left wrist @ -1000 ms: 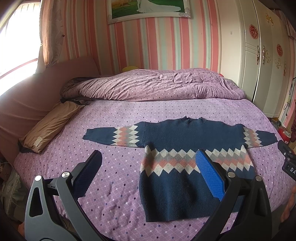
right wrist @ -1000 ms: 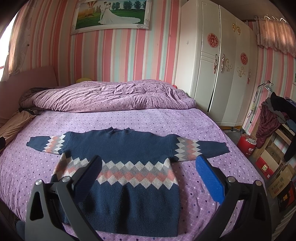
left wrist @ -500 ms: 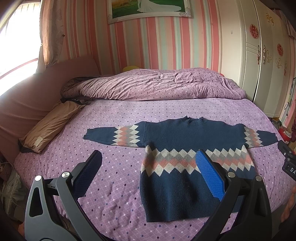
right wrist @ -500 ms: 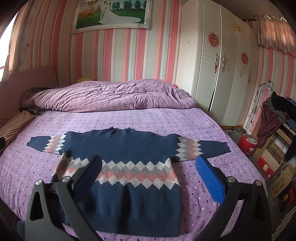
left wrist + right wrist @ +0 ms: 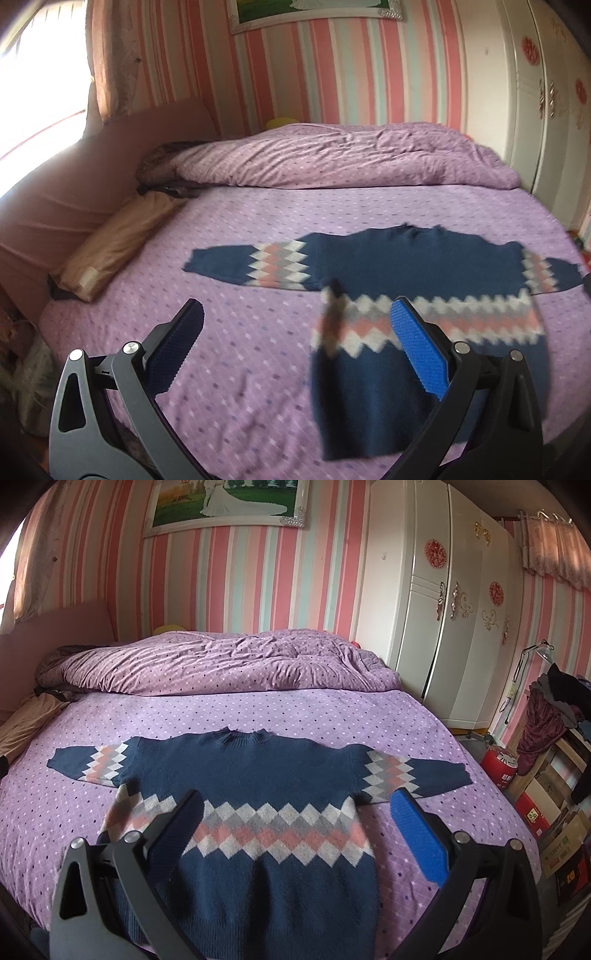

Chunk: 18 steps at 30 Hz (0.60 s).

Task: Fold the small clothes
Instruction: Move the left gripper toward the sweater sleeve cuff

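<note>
- Left wrist view: the left gripper (image 5: 295, 328) hangs released and empty above the bed (image 5: 229, 347), aimed toward the left sleeve (image 5: 255, 264) of the sweater (image 5: 413, 266), probably the first part to fold in.
- Right wrist view: the right gripper (image 5: 297, 812), also spread and holding nothing, hovers over the sweater (image 5: 258, 771), which lies flat with sleeves outstretched, ready for folding.

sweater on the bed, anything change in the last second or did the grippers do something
The left gripper has swung: its view is now motion-blurred and the sweater sits further right and lower in it. The right gripper has crept slightly forward and down toward the sweater. Nothing was taken hold of or let go. The sweater still lies flat on the bed, sleeves spread, and both grippers stay open and empty.
</note>
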Motion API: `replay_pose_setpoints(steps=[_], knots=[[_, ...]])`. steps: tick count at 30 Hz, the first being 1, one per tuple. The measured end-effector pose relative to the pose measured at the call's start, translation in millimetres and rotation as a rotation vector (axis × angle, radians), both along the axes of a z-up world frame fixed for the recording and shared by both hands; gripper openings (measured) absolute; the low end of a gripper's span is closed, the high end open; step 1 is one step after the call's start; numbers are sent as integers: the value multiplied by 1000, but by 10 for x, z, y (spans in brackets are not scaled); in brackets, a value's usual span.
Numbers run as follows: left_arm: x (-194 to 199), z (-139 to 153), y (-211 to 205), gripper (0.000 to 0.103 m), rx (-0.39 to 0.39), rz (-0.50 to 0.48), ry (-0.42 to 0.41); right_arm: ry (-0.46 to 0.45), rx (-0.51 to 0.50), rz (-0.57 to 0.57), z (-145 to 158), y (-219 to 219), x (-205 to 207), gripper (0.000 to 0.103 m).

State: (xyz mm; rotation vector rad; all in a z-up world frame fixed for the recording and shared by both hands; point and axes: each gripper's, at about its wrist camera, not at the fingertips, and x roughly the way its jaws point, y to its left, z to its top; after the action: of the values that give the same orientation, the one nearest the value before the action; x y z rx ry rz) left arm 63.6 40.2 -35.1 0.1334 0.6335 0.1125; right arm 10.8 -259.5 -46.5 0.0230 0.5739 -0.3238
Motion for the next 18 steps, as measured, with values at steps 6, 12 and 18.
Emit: replay_pose_setpoints(steps=[6,12,18], knots=[[400,-100,386,100,-52,30,-73,26,-16,20,-132,142,438,101],[961,-234,860,100,-93,10,-87,60,-19,49,-307,339,923,101],[1648,-730,1416,100,-128,49,73,80,-40,133,-593,712,1593,101]])
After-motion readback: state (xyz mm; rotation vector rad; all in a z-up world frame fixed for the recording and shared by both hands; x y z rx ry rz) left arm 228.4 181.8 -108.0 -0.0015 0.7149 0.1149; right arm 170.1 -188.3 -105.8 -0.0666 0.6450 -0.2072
